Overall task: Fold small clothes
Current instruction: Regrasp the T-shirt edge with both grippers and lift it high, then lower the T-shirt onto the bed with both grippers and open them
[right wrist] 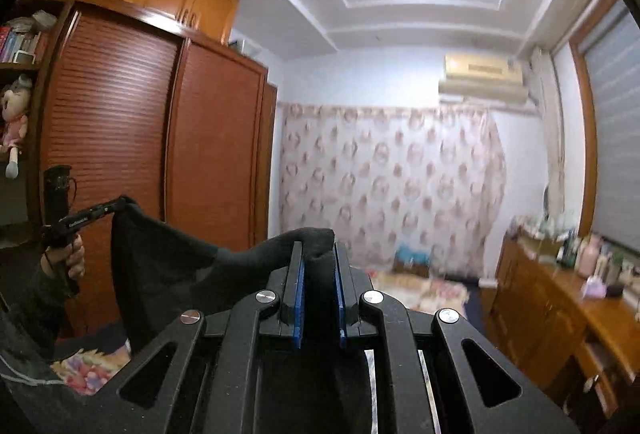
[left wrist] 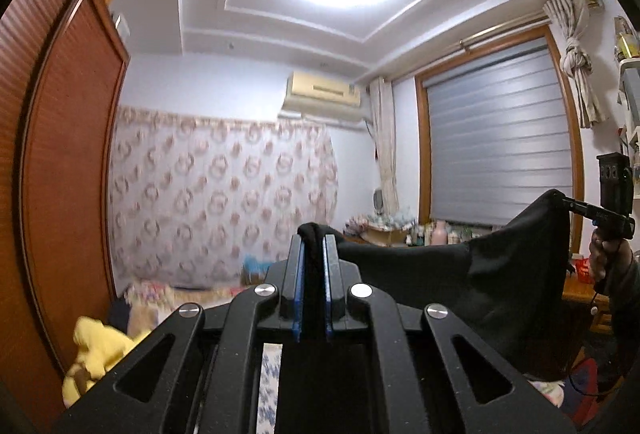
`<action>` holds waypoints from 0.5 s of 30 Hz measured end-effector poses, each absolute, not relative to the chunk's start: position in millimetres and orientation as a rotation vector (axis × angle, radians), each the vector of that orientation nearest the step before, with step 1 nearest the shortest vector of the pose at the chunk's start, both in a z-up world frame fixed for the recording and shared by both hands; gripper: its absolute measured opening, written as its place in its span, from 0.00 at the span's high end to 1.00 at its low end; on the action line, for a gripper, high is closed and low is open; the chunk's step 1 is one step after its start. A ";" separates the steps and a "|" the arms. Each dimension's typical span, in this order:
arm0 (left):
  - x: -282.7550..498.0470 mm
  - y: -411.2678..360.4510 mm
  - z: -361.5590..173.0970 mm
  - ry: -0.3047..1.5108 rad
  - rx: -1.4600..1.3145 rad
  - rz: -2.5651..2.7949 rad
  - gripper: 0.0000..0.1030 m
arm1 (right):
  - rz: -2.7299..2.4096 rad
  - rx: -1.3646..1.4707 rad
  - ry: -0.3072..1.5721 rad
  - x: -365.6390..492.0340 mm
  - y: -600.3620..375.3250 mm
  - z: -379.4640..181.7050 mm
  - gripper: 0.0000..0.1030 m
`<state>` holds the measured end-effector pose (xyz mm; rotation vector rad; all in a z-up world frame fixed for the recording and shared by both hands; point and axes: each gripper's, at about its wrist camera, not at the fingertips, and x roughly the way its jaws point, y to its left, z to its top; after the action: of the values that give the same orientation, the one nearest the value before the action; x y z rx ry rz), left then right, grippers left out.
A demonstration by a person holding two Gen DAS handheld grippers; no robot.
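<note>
A black garment (left wrist: 480, 274) hangs in the air, stretched between my two grippers. My left gripper (left wrist: 313, 240) is shut on one top corner of it, the cloth bunched between the blue pads. My right gripper (right wrist: 318, 248) is shut on the other top corner of the garment (right wrist: 172, 266). In the left wrist view the right gripper (left wrist: 560, 200) shows at the far right, pinching the cloth. In the right wrist view the left gripper (right wrist: 120, 202) shows at the far left, pinching it. The garment's lower part hangs out of sight.
A yellow garment (left wrist: 96, 350) lies at lower left on a floral bedspread (right wrist: 84, 366). A brown louvred wardrobe (right wrist: 132, 130) stands at the left. A wooden dresser (right wrist: 568, 298) with bottles runs along the right under a window blind (left wrist: 496, 142).
</note>
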<state>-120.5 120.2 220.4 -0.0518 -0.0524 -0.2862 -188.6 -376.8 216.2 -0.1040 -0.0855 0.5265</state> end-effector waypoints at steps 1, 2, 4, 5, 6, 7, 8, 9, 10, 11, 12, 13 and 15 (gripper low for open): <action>-121.7 119.4 225.9 -0.065 -0.043 -0.281 0.92 | 0.520 -0.114 -0.101 -191.2 -377.6 220.5 0.89; -122.9 118.8 231.4 -0.079 -0.036 -0.282 0.92 | 0.510 -0.122 -0.110 -192.0 -377.6 223.5 0.89; -121.8 119.4 237.3 -0.095 -0.035 -0.280 0.92 | 0.496 -0.126 -0.119 -192.3 -381.8 228.4 0.89; -118.9 119.7 239.5 -0.099 -0.035 -0.280 0.92 | 0.485 -0.128 -0.125 -191.1 -382.0 229.9 0.89; -114.4 119.4 241.4 -0.102 -0.035 -0.282 0.92 | 0.478 -0.130 -0.130 -190.2 -380.7 230.8 0.89; -108.6 118.1 242.4 -0.101 -0.034 -0.285 0.92 | 0.471 -0.131 -0.131 -187.6 -380.0 231.6 0.89; -101.7 116.9 242.8 -0.097 -0.031 -0.286 0.92 | 0.462 -0.134 -0.131 -188.9 -378.5 228.0 0.89; -92.7 115.8 242.2 -0.089 -0.030 -0.286 0.92 | 0.451 -0.138 -0.126 -178.3 -371.1 223.8 0.89; -84.3 114.1 241.3 -0.076 -0.034 -0.288 0.92 | 0.444 -0.140 -0.117 -170.1 -372.4 224.2 0.89; -74.9 111.5 238.4 -0.056 -0.038 -0.289 0.92 | 0.446 -0.138 -0.105 -162.2 -356.3 217.6 0.89; -62.9 108.4 235.3 -0.033 -0.039 -0.285 0.92 | 0.445 -0.128 -0.086 -151.4 -352.1 217.5 0.89; -50.6 104.0 231.8 -0.011 -0.033 -0.280 0.92 | 0.434 -0.119 -0.061 -145.6 -349.4 209.0 0.89; -23.1 96.7 218.1 0.035 -0.025 -0.274 0.92 | 0.420 -0.121 -0.006 -126.6 -345.0 202.3 0.89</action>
<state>-23.1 96.7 218.1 -0.0250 0.0349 -0.2740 -126.6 -345.0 202.3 -0.1214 -0.0057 0.4200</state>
